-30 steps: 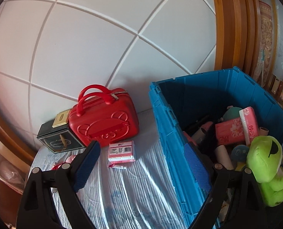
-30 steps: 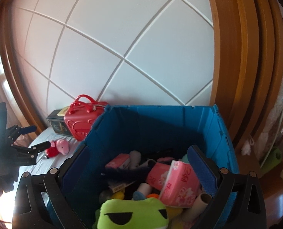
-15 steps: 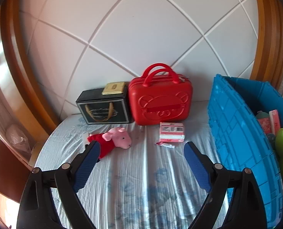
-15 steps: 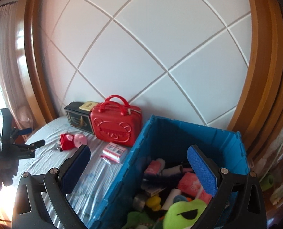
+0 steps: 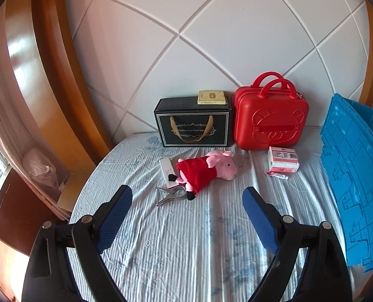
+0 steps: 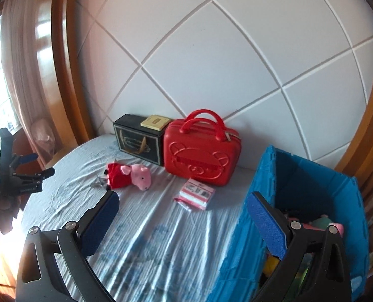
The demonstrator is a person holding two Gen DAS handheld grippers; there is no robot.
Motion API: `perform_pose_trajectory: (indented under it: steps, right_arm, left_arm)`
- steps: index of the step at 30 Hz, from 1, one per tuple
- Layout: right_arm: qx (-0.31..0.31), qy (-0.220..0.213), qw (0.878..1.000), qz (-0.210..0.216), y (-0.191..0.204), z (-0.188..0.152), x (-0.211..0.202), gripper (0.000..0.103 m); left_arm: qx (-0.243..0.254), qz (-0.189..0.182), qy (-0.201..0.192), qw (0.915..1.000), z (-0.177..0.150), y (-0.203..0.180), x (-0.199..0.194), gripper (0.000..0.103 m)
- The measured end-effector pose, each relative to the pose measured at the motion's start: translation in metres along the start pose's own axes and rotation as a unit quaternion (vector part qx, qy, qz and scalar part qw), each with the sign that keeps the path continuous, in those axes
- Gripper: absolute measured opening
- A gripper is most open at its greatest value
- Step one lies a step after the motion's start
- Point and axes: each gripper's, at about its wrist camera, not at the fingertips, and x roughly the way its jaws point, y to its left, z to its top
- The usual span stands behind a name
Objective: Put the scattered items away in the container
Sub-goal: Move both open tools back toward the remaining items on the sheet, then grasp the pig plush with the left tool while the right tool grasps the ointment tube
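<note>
The left gripper (image 5: pixel 187 210) tilts downward over the striped bedsheet (image 5: pixel 186 251), jaws spread wide with nothing between the blue textured pads. The right gripper (image 6: pixel 182 216) is likewise angled down, its jaws apart and empty; its right finger overlaps the near wall of the blue plastic crate (image 6: pixel 312 183).

From the left wrist view, a pink pig plush in a red dress (image 5: pixel 206 170) lies at 12 o'clock from the jaws, partly over a white flat box (image 5: pixel 166 170), with a metal clip (image 5: pixel 170 195) touching its feet at 11 o'clock. A pink tissue pack (image 5: pixel 283 162) sits at 1 o'clock, the ribbed crate at 3 o'clock. Against the quilted white headboard (image 5: pixel 211 37) stand a black gift box (image 5: pixel 194 124) with gold handles, a small tan box (image 5: pixel 210 97) on top, and a glossy red hard-shell case (image 5: pixel 270 119) embossed with a bear face.
</note>
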Motion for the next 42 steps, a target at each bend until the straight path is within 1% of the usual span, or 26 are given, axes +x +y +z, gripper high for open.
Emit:
perform_pose_trajectory:
  steps: [5,7,9,12,15,20,22,24,25,28,30,31,32,34,35,38,39,40,41,42]
  right_arm:
    - [0.013,0.021,1.000,0.001,0.019,-0.007,0.036,0.103]
    - [0.017,0.031,0.999,0.002,0.023,-0.014,0.055,0.103]
    - [0.021,0.042,0.999,0.001,0.027,-0.024,0.079,0.103]
    - [0.035,0.063,0.997,-0.001,0.028,-0.042,0.121,0.103]
    - [0.049,0.082,0.995,-0.005,0.027,-0.061,0.168,0.103]
    - [0.065,0.111,0.992,-0.019,0.021,-0.096,0.254,0.103]
    - [0.062,0.125,0.990,-0.029,0.017,-0.108,0.290,0.103]
    - [0.054,0.133,0.989,-0.032,0.014,-0.119,0.323,0.103]
    - [0.051,0.138,0.989,-0.033,0.012,-0.124,0.340,0.103]
    - [0.042,0.147,0.988,-0.031,0.006,-0.135,0.380,0.103]
    - [0.038,0.148,0.988,-0.028,0.003,-0.141,0.400,0.103]
    - [0.036,0.148,0.988,-0.029,0.001,-0.143,0.410,0.103]
    - [0.036,0.148,0.988,-0.031,-0.001,-0.146,0.418,0.103]
    - [0.040,0.152,0.987,-0.023,-0.005,-0.150,0.432,0.103]
    - [0.039,0.154,0.987,-0.020,-0.007,-0.151,0.439,0.103]
    - [0.030,0.164,0.986,-0.026,-0.009,-0.153,0.455,0.103]
    - [0.025,0.164,0.986,-0.032,-0.009,-0.153,0.458,0.103]
    - [0.019,0.164,0.986,-0.037,-0.008,-0.153,0.462,0.103]
    - [0.016,0.165,0.985,-0.039,-0.008,-0.153,0.466,0.103]
    - [0.013,0.169,0.985,-0.039,-0.008,-0.154,0.470,0.103]
  left_arm:
    - [0.023,0.003,0.013,0.9996,-0.006,0.019,0.031,0.090]
    - [0.035,-0.002,0.016,0.9993,-0.007,0.022,0.046,0.090]
    - [0.048,-0.016,0.015,0.9986,-0.007,0.020,0.063,0.090]
    - [0.076,-0.039,0.013,0.9963,-0.007,0.009,0.095,0.090]
    - [0.106,-0.061,0.015,0.9925,-0.008,-0.007,0.137,0.090]
    - [0.170,-0.077,0.038,0.9817,-0.018,-0.037,0.219,0.090]
    - [0.196,-0.070,0.048,0.9768,-0.023,-0.047,0.250,0.090]
    - [0.206,-0.075,0.056,0.9741,-0.026,-0.052,0.279,0.090]
    - [0.210,-0.071,0.061,0.9733,-0.027,-0.054,0.292,0.090]
    - [0.234,-0.058,0.058,0.9688,-0.028,-0.063,0.324,0.090]
    - [0.247,-0.048,0.053,0.9664,-0.023,-0.066,0.340,0.090]
    - [0.252,-0.046,0.053,0.9651,-0.021,-0.068,0.348,0.090]
    - [0.258,-0.047,0.062,0.9630,-0.019,-0.070,0.357,0.090]
    - [0.275,-0.041,0.073,0.9578,-0.018,-0.074,0.374,0.091]
    - [0.277,-0.041,0.075,0.9571,-0.017,-0.075,0.380,0.094]
    - [0.263,-0.041,0.083,0.9603,-0.013,-0.076,0.395,0.101]
    - [0.262,-0.033,0.087,0.9605,-0.014,-0.077,0.401,0.103]
    - [0.266,-0.018,0.096,0.9592,-0.016,-0.079,0.408,0.103]
    - [0.275,0.006,0.105,0.9557,-0.020,-0.082,0.416,0.103]
    - [0.277,0.020,0.104,0.9549,-0.022,-0.083,0.419,0.103]
